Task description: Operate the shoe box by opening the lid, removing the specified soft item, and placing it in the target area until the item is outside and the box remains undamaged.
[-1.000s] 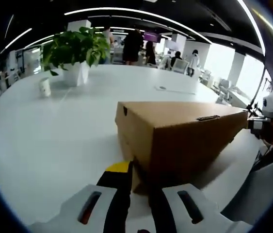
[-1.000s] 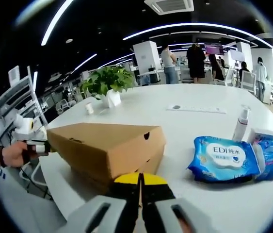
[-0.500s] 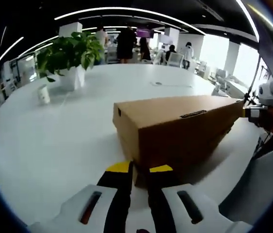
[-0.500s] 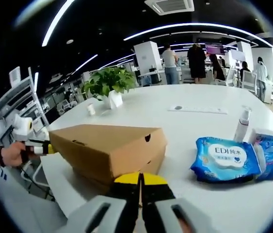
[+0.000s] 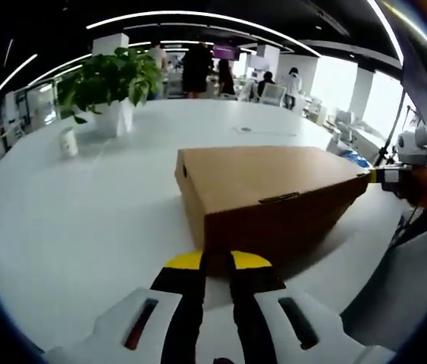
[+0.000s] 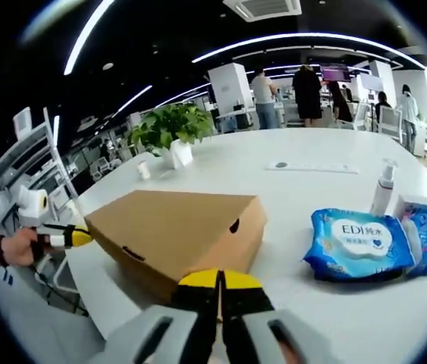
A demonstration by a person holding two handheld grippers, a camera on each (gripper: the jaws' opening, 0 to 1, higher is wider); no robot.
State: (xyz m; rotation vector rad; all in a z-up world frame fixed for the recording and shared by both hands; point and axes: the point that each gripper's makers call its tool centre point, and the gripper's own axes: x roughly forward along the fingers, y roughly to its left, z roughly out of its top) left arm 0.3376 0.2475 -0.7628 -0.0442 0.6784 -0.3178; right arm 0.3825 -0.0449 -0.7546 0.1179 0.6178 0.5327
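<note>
Your left claw [image 5: 217,263] nearly closed, empty | right claw [image 6: 218,277] closed, empty | shoe box [image 6: 179,230] lid down on tabletop [image 6: 319,303]

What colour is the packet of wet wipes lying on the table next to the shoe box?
The wipes packet is blue with a white label, best seen in the right gripper view.

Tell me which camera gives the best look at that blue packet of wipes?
The right gripper view: the blue wipes packet lies in full sight on the white table, label readable, right of the shoe box. In the left gripper view only a blue sliver peeks behind the box.
</note>
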